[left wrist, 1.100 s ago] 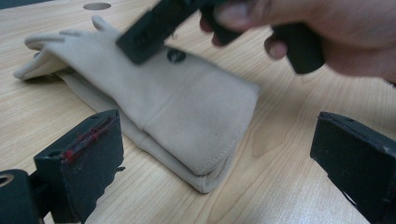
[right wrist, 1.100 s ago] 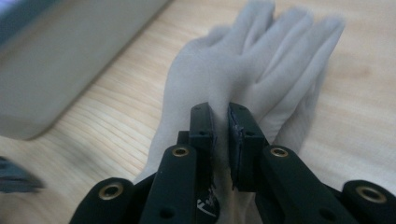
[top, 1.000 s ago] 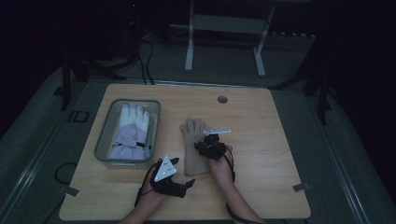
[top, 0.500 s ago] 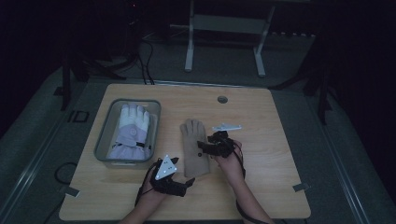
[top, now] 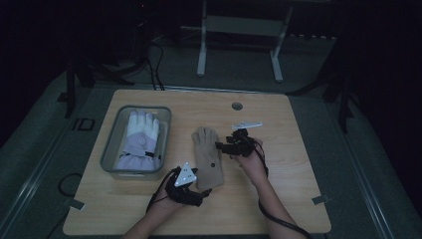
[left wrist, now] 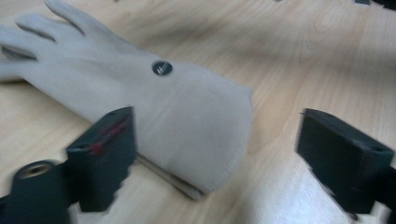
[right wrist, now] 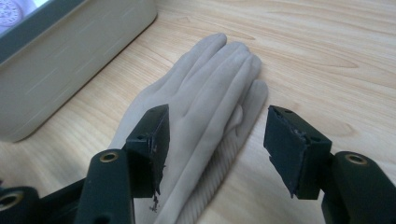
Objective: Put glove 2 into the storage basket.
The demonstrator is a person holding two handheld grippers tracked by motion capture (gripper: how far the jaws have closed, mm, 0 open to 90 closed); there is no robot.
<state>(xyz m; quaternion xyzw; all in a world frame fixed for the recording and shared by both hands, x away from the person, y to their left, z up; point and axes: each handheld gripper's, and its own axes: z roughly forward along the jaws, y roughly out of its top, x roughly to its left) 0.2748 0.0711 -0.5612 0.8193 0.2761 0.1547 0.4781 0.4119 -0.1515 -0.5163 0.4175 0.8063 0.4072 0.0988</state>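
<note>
both grippers sit in the lower middle of the high view. my left gripper (top: pixel 191 191) is at the bottom, at the cuff end of the tan glove (top: pixel 207 157), which lies flat on the wooden table (top: pixel 278 189) with its fingers toward the top of the frame. my right gripper (top: pixel 225 147) is just right of the glove's middle, pointing left at it, my hand (top: pixel 251 162) behind it. at centre left, a grey bin (top: pixel 110 154) holds a white and lavender glove (top: pixel 139 139). a small round grommet (top: pixel 237 106) is set in the table near its top edge.

in the left gripper view, my left gripper (left wrist: pixel 215 154) is spread wide, with one jaw at lower left and the other at lower right. the tan glove (left wrist: pixel 154 107) runs from the upper left down to the centre, its cuff end between the jaws. a small dark round logo (left wrist: pixel 162 68) sits on its back. the left jaw overlaps the glove's edge; i cannot tell whether it touches.

in the right gripper view, my right gripper (right wrist: pixel 215 144) is open wide too. the tan glove (right wrist: pixel 205 107) lies between and under the jaws, fingers toward the upper middle of the frame. the grey bin (right wrist: pixel 79 51) fills the upper left corner, near the glove but apart from it.
</note>
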